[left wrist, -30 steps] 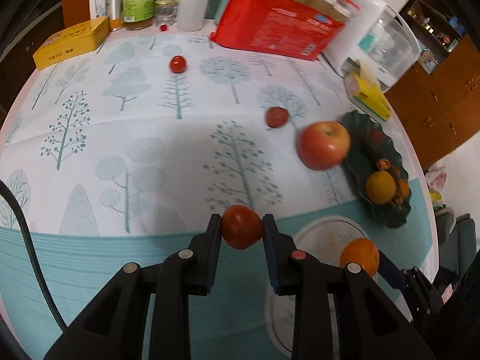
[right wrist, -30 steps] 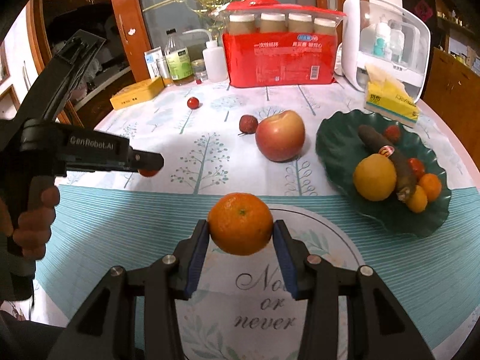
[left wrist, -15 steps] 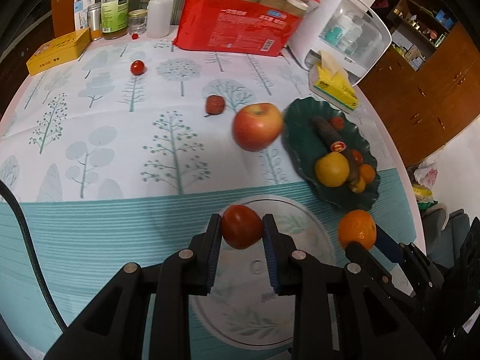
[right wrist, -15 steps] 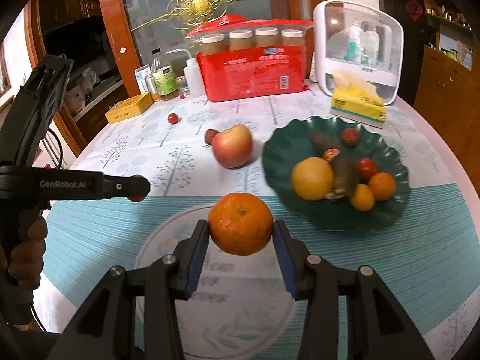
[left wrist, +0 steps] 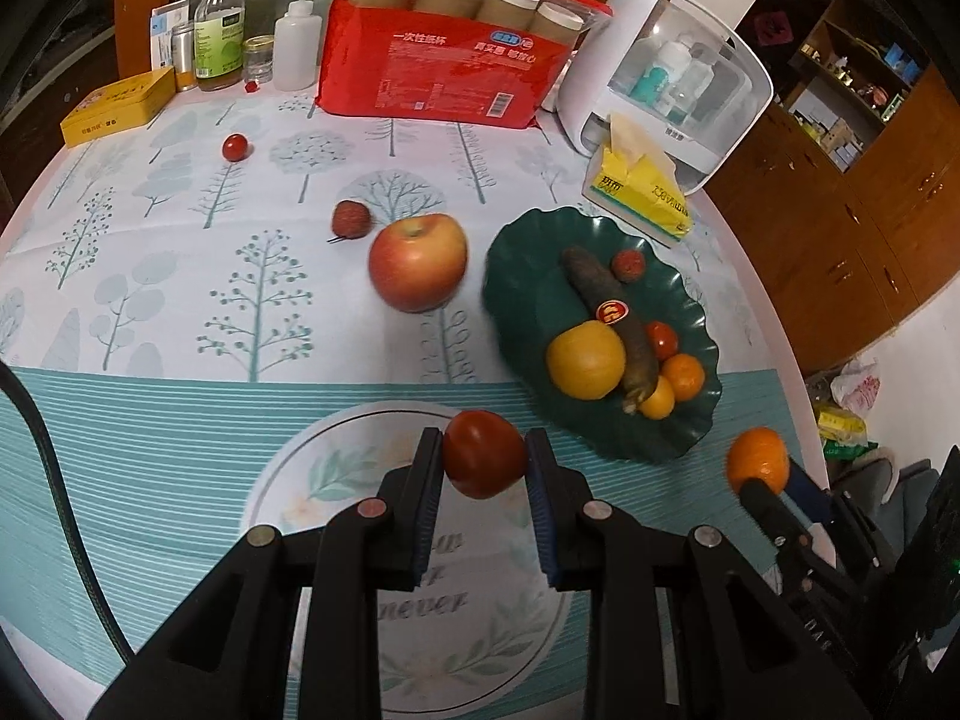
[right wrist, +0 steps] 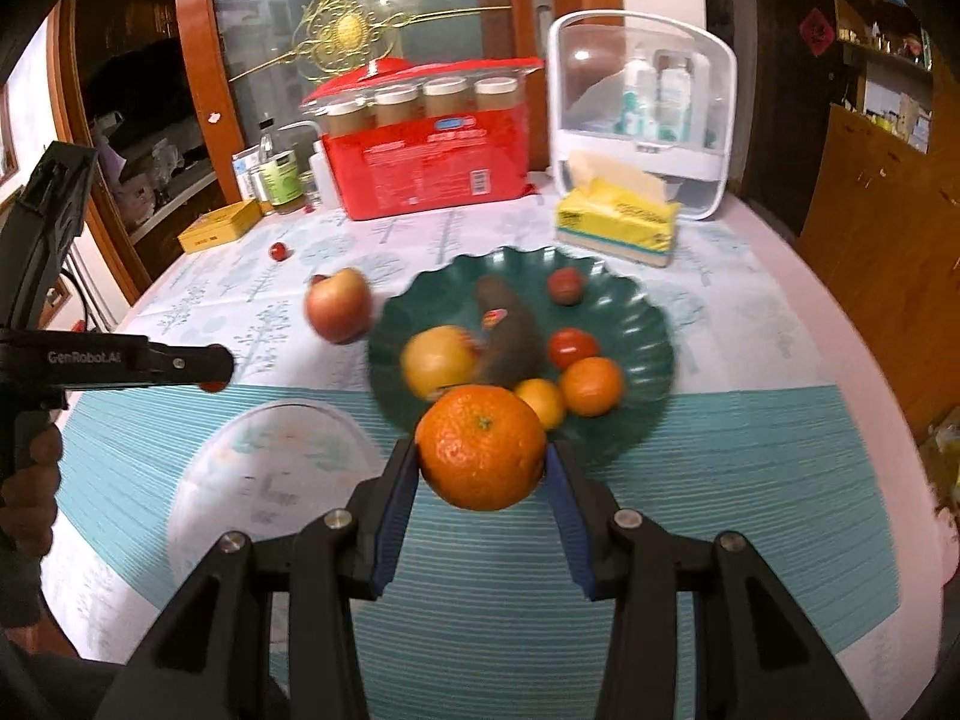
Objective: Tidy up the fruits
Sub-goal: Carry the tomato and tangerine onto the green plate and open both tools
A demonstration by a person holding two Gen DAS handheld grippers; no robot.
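Note:
My left gripper (left wrist: 483, 463) is shut on a red tomato (left wrist: 483, 461) and holds it above the table, left of the dark green plate (left wrist: 528, 312). My right gripper (right wrist: 482, 457) is shut on an orange (right wrist: 482, 445), held just in front of the green plate (right wrist: 642, 324). The plate holds a yellow fruit (left wrist: 585, 360), a dark long fruit (left wrist: 606, 306), small oranges and small red fruits. A red apple (left wrist: 417, 269), a lychee (left wrist: 351, 219) and a cherry tomato (left wrist: 234, 147) lie on the tablecloth. The left gripper also shows in the right wrist view (right wrist: 213, 369).
A red pack of paper cups (left wrist: 444, 69), a white storage box (left wrist: 666, 78), a yellow tissue pack (left wrist: 645, 195), bottles (left wrist: 219, 30) and a yellow tin (left wrist: 117, 107) stand along the back. The table edge curves down at the right.
Both grippers have moved right toward the green plate with their fruits; the plate now sits larger and closer in both views. The right wrist view is blurred by motion.

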